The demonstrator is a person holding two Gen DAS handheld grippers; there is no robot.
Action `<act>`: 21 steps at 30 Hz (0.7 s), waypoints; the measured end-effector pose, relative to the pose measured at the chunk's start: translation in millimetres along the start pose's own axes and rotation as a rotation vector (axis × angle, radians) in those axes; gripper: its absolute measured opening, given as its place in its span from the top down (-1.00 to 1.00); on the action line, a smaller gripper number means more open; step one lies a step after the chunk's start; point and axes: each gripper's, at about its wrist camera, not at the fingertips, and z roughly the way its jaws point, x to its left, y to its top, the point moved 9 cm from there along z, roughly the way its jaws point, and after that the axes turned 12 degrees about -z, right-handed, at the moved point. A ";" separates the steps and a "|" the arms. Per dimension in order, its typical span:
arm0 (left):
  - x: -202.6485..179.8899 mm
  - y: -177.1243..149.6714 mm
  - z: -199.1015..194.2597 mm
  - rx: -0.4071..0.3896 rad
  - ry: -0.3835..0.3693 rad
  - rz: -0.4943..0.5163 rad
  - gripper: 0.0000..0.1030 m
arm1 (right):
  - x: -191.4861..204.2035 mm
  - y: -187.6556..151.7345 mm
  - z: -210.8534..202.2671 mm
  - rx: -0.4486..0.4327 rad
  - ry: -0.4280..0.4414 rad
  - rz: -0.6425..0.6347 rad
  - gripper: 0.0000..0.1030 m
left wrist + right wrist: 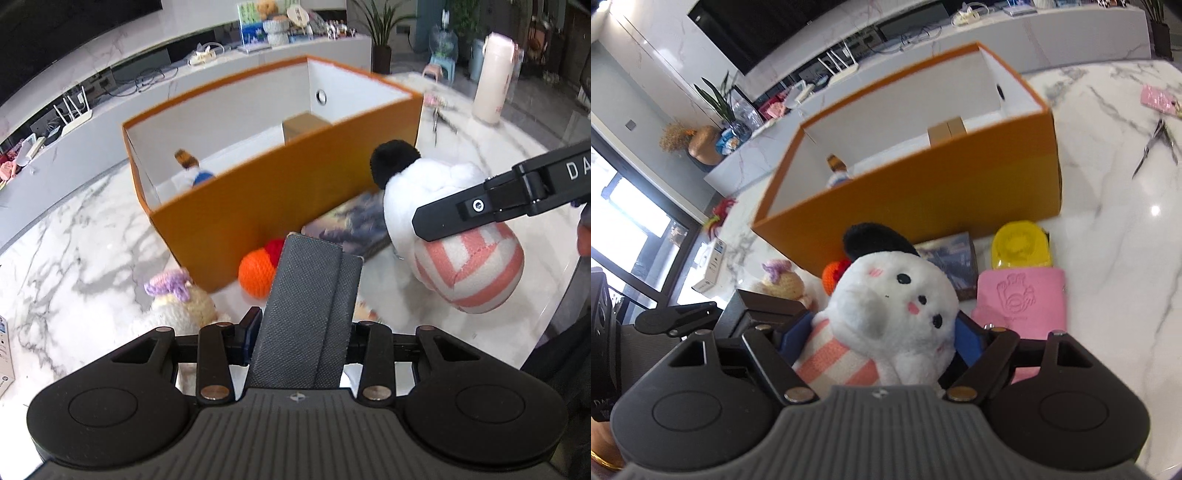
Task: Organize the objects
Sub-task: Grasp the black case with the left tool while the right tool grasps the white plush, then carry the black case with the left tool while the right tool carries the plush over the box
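An open orange box (280,192) with white inside walls stands on the marble table; it also shows in the right wrist view (923,188). Inside are a small doll (190,170) and a brown carton (303,125). My left gripper (301,332) is shut on a dark grey textured case (310,314), held above the table in front of the box. My right gripper (882,332) is shut on a white plush toy (894,314) with a black ear and pink-striped body, also seen in the left wrist view (439,206).
In front of the box lie an orange-red crochet ball (258,273), a cream crochet doll (184,302), a picture book (953,258), a yellow fan (1021,245) and a pink pouch (1021,299). Scissors (1156,144) lie right. A white thermos (495,77) stands far right.
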 end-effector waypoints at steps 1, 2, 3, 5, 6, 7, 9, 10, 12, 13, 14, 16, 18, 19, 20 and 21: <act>-2.3 1.5 -6.1 -0.011 -0.007 -0.007 0.13 | 0.6 3.0 -4.8 -0.013 -0.001 -0.006 -0.57; -11.4 10.4 -2.4 -0.023 -0.013 -0.014 0.13 | 1.4 6.1 -9.2 -0.029 -0.003 -0.010 -0.57; -12.6 14.6 -6.1 -0.035 -0.015 -0.022 0.13 | 2.0 9.0 -13.7 -0.043 -0.004 -0.015 -0.57; -14.5 25.6 -9.5 -0.063 -0.016 -0.035 0.13 | 3.6 14.4 -23.1 -0.074 -0.008 -0.026 -0.56; -16.4 30.3 -10.7 -0.082 -0.014 -0.042 0.13 | 4.9 17.9 -28.3 -0.091 -0.012 -0.033 -0.56; -16.5 35.5 -13.5 -0.101 -0.013 -0.051 0.13 | 5.9 21.4 -33.0 -0.109 -0.015 -0.040 -0.56; -16.0 48.2 -22.2 -0.148 -0.010 -0.068 0.13 | 9.3 32.0 -46.7 -0.157 -0.021 -0.057 -0.56; -15.0 55.6 -26.3 -0.173 -0.007 -0.080 0.13 | 10.5 37.8 -53.2 -0.179 -0.021 -0.060 -0.56; -11.1 72.1 -33.1 -0.222 -0.010 -0.121 0.13 | 12.9 51.5 -64.3 -0.221 -0.014 -0.059 -0.57; -8.2 81.0 -36.0 -0.249 -0.008 -0.142 0.13 | 13.3 60.2 -68.7 -0.241 -0.007 -0.055 -0.57; -4.7 90.5 -38.3 -0.278 -0.003 -0.163 0.13 | 13.2 69.8 -72.4 -0.261 -0.001 -0.048 -0.57; 2.6 109.8 -39.4 -0.332 0.010 -0.204 0.13 | 12.2 90.4 -78.7 -0.306 -0.004 -0.042 -0.57; 10.8 127.7 -38.1 -0.375 0.013 -0.255 0.13 | 10.1 109.8 -78.9 -0.333 -0.008 -0.041 -0.57; 14.7 135.2 -34.8 -0.386 0.010 -0.283 0.13 | 7.9 118.6 -75.9 -0.340 -0.012 -0.037 -0.57; 17.8 142.0 -31.0 -0.396 0.008 -0.306 0.13 | 5.4 127.1 -71.5 -0.347 -0.018 -0.038 -0.57; 20.5 146.8 -24.3 -0.403 0.007 -0.325 0.13 | 3.0 134.4 -65.5 -0.351 -0.030 -0.044 -0.57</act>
